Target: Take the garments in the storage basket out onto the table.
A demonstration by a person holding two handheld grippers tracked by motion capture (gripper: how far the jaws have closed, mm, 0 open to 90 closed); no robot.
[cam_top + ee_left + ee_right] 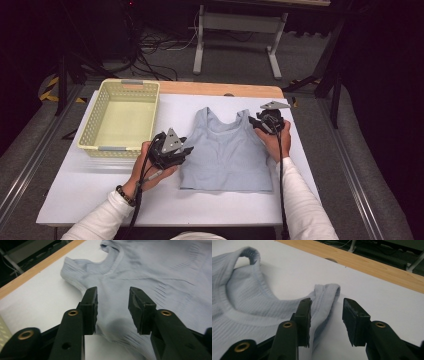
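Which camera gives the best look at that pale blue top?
The high view: the whole top lies flat on the white table, both straps and hem visible. The left gripper view shows one side edge and the neckline up close; the right gripper view shows the straps and neckline.

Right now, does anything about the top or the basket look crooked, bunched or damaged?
Nothing stands out. The pale blue tank top lies flat on the white table, straps pointing away from the person; the yellow basket sits upright beside it.
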